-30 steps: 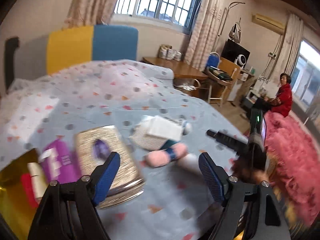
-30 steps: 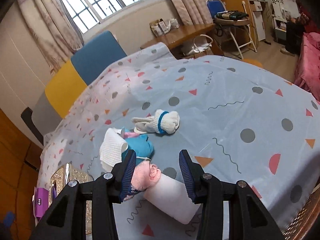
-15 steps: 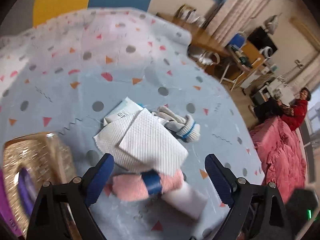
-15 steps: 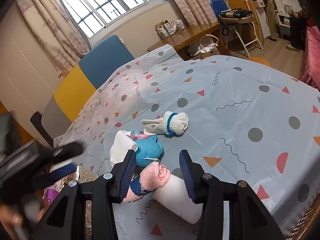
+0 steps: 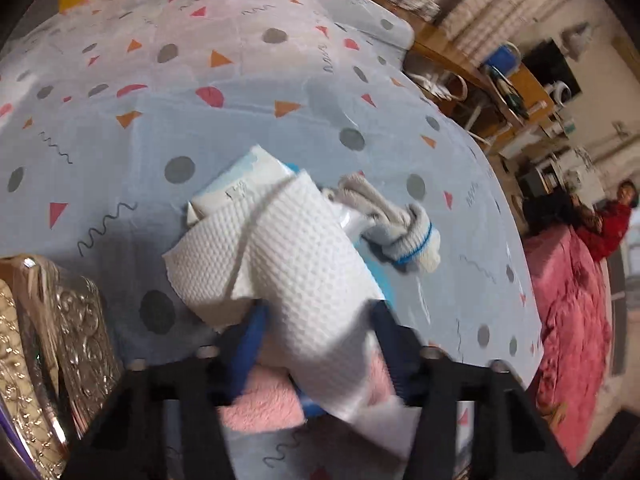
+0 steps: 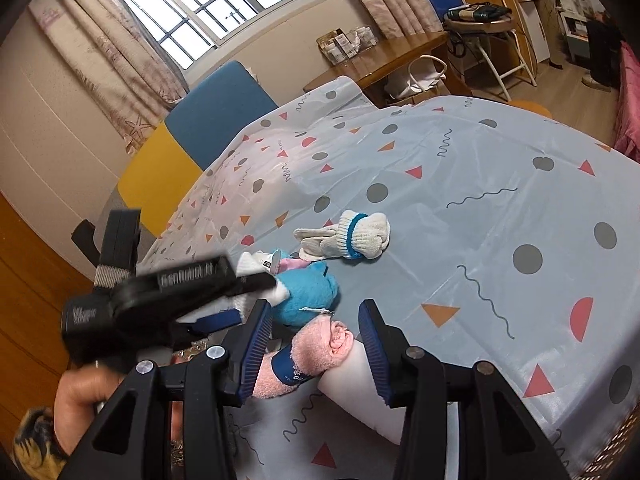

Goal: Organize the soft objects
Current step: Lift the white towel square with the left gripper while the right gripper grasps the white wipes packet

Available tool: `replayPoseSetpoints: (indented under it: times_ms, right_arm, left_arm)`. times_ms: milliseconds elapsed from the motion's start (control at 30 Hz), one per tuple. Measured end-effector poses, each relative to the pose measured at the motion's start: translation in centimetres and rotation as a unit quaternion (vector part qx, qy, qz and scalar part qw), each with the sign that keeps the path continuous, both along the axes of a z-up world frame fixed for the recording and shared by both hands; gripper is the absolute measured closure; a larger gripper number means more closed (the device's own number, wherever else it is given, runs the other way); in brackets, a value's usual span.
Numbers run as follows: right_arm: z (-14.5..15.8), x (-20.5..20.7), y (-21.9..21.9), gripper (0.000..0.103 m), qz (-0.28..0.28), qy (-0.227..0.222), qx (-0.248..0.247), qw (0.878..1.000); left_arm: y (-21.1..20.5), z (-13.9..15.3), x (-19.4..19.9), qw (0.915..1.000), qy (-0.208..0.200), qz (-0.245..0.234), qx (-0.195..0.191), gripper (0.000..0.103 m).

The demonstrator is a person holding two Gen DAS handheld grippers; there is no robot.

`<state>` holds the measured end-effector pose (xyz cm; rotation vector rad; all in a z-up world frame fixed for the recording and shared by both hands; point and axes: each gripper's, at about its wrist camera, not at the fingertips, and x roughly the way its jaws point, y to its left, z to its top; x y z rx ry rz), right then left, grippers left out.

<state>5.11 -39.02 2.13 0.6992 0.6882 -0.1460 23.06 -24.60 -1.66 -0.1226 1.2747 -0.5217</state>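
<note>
A pile of soft things lies on the patterned tablecloth [image 5: 120, 128]. A white waffle cloth [image 5: 296, 256] lies on top, and my left gripper [image 5: 320, 332] has its jaws around the cloth's near end, narrowed but blurred. Under it lie a pink rolled towel with a blue band [image 6: 316, 356], a blue plush [image 6: 304, 292] and a white packet [image 5: 236, 188]. White gloves with a blue cuff [image 6: 352, 236] lie further back. My right gripper [image 6: 316, 348] is open, with its fingers on either side of the pink towel. A white roll [image 6: 360, 396] lies beside the towel.
An ornate gold box [image 5: 44, 356] stands at the left of the pile. A blue and yellow chair [image 6: 192, 136] stands behind the table. The table's right edge [image 6: 616, 412] is near. A pink bed [image 5: 568, 320] and a seated person [image 5: 612, 224] are off to the right.
My left gripper has moved down and forward onto the white waffle cloth, and its jaws have narrowed around it. The right gripper has stayed over the pink towel.
</note>
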Motion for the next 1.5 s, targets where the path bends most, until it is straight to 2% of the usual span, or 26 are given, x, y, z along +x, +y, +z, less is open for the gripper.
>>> replayPoseSetpoints:
  times_ms: [33, 100, 133, 200, 467, 667, 767, 1000, 1167, 1300, 1500]
  right_arm:
    - [0.0, 0.0, 0.0, 0.057, 0.0, 0.0, 0.0, 1.0]
    - [0.0, -0.1, 0.1, 0.057, -0.002, 0.001, -0.004, 1.0]
    - [0.1, -0.1, 0.1, 0.057, -0.003, 0.001, -0.006, 1.0]
    - [0.1, -0.1, 0.1, 0.057, -0.005, 0.004, -0.009, 1.0]
    - [0.2, -0.3, 0.0, 0.057, -0.016, 0.006, -0.017, 1.0]
    - [0.1, -0.1, 0.0, 0.057, -0.015, 0.012, -0.018, 1.0]
    - [0.0, 0.0, 0.3, 0.057, -0.008, 0.017, -0.021, 1.0]
    - [-1.1, 2.6, 2.2, 0.057, 0.07, 0.065, -0.026, 0.995]
    - [-0.6, 5.4, 4.3, 0.057, 0.121, 0.081, -0.075, 0.986]
    - [0.1, 8.2, 6.8, 0.057, 0.181, 0.08, -0.129, 0.972]
    - [0.0, 12.3, 9.9, 0.057, 0.241, 0.087, -0.192, 0.947]
  left_arm:
    - [0.3, 0.1, -0.4, 1.0, -0.002, 0.002, -0.007, 0.069]
    - [0.7, 0.6, -1.0, 0.9998, -0.016, 0.001, -0.013, 0.083]
    - [0.8, 0.8, -1.2, 0.9997, -0.02, -0.001, -0.015, 0.084]
    - [1.2, 1.4, -2.0, 0.9992, -0.035, -0.012, -0.018, 0.094]
    - [3.5, 6.2, -5.7, 0.9897, -0.119, -0.05, -0.062, 0.095]
    - [5.6, 10.1, -9.9, 0.9726, -0.212, -0.083, -0.047, 0.095]
    - [6.7, 10.8, -11.7, 0.9668, -0.235, -0.092, -0.036, 0.095]
    - [9.0, 10.5, -11.5, 0.9697, -0.231, -0.073, -0.031, 0.095]
    - [10.7, 11.4, -10.1, 0.9705, -0.234, -0.042, -0.038, 0.095]
    - [13.0, 12.6, -8.9, 0.9697, -0.239, -0.008, -0.049, 0.095]
    - [17.3, 14.4, -7.5, 0.9653, -0.252, 0.041, -0.055, 0.095]
